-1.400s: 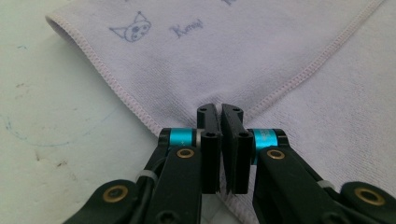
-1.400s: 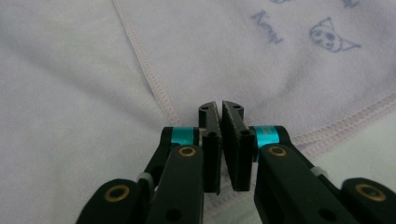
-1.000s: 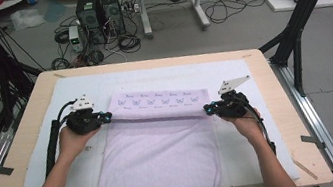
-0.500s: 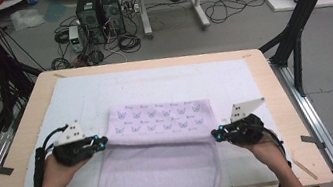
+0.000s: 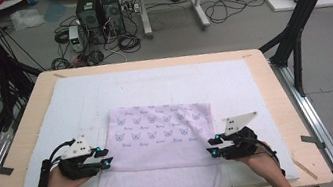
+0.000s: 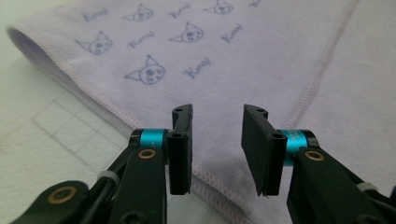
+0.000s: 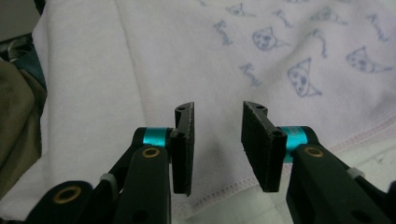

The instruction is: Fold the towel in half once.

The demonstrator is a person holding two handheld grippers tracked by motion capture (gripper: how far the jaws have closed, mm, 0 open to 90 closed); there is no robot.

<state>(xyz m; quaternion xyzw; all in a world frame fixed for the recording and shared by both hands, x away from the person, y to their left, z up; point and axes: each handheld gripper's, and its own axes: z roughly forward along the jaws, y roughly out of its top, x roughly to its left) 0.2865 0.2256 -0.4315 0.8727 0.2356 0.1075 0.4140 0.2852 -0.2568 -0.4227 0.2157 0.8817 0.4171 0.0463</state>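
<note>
A lilac towel point(image 5: 161, 137) printed with cat faces lies on the white mat, its far part folded back toward me and its near end hanging over the table's front edge. My left gripper point(image 5: 105, 157) sits at the fold's left corner and my right gripper point(image 5: 213, 146) at its right corner. Both pairs of jaws have just been opening. In the left gripper view the gripper point(image 6: 216, 140) stands open over the towel's hem point(image 6: 116, 109), gripping nothing. In the right gripper view the gripper point(image 7: 216, 140) is likewise open above the towel point(image 7: 289, 51).
The white mat point(image 5: 103, 91) covers most of the wooden table point(image 5: 23, 146), with bare mat beyond and beside the towel. Behind the table are computer towers point(image 5: 98, 10), cables and black stand legs point(image 5: 296, 27) on the floor.
Both hands have drawn the towel's printed edge toward me, laying the fold over the lower part. Both grippers, shut on the edge before, now stand open.
</note>
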